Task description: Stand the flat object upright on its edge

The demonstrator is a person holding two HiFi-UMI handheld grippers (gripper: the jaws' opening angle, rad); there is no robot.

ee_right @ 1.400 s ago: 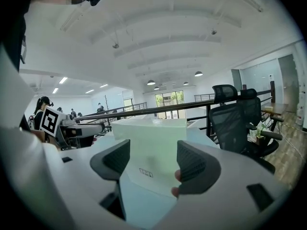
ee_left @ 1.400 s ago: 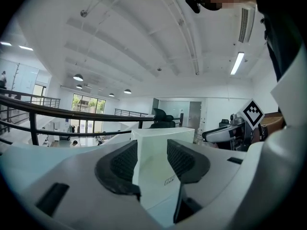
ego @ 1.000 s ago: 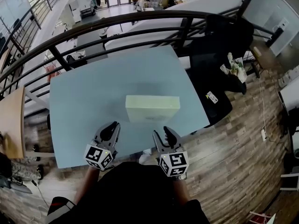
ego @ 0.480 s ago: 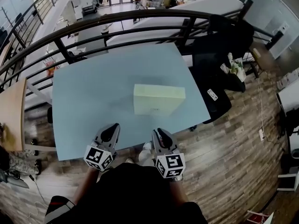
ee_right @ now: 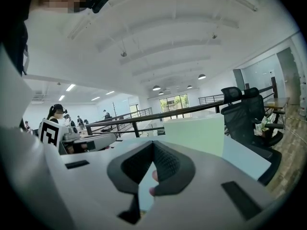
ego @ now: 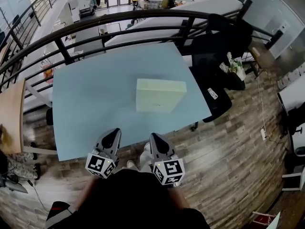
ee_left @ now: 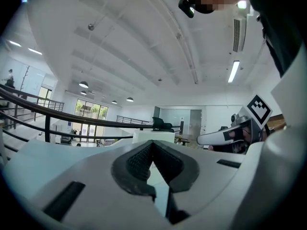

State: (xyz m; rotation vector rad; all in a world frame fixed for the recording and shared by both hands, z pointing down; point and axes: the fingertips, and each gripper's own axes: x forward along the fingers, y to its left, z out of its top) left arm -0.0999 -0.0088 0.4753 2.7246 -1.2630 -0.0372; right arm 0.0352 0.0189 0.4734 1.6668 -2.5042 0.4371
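the pale green box [ego: 159, 95] sits on the blue worktop [ego: 90, 104], a little right of its middle, with nothing touching it. both claws hang side by side just off the worktop's near edge, well apart from the box. the left claw [ego: 112, 133] has its jaws pressed together on nothing, and so does the right claw [ego: 155, 138].

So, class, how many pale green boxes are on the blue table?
1. The pale green box sits right of centre on the blue table, nearer its right edge. Nothing in the head view looks able to hide another.
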